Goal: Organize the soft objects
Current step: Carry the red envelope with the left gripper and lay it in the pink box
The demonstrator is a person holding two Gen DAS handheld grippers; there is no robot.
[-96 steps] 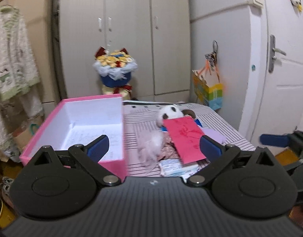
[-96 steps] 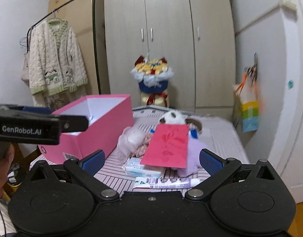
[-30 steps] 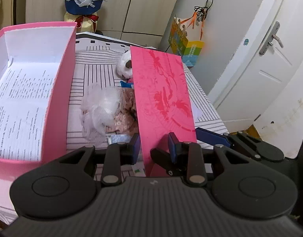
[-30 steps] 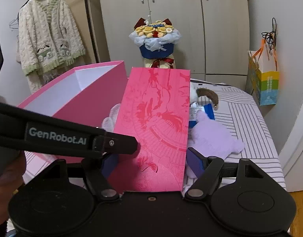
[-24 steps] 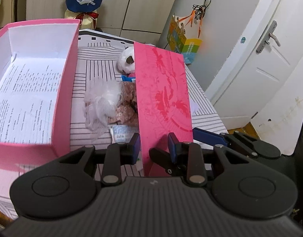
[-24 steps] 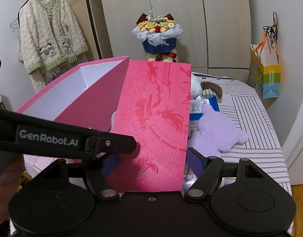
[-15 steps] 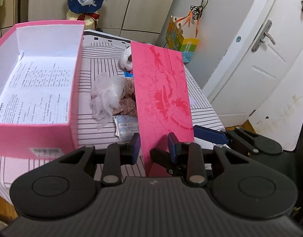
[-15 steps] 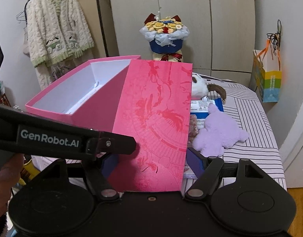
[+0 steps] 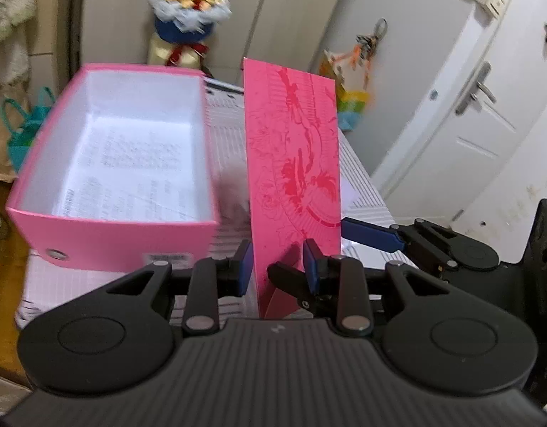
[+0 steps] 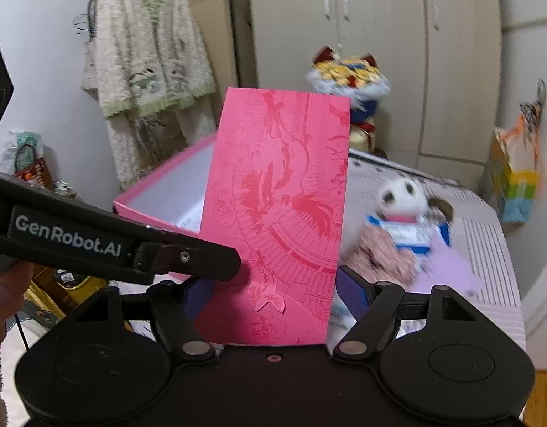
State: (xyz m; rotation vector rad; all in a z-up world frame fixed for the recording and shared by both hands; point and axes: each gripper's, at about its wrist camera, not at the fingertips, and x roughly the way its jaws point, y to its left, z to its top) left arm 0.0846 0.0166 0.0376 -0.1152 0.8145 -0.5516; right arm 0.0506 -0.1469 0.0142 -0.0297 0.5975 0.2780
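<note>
A red patterned envelope [image 9: 291,163] stands upright above the striped table [image 9: 359,192], and both grippers hold it. My left gripper [image 9: 277,270] is shut on its lower end, pinching front and back. My right gripper [image 10: 275,293] is closed across the width of the envelope [image 10: 280,192], one pad at each long edge. An open pink box [image 9: 109,242] sits to the left, lined with printed paper. In the right wrist view a panda plush [image 10: 401,195], a pink patterned soft piece [image 10: 380,256] and a purple plush [image 10: 448,270] lie blurred on the table.
A flower bouquet [image 10: 348,74] stands by the wardrobe doors behind the table. A fluffy cardigan [image 10: 149,60] hangs at the left. A colourful gift bag [image 10: 515,181] hangs at the right, near a white door [image 9: 487,106]. A hand [image 10: 3,284] holds the left gripper.
Both grippers have risen and drawn back from the table with the envelope between them. The pile of soft things is now hidden behind the envelope in the left wrist view.
</note>
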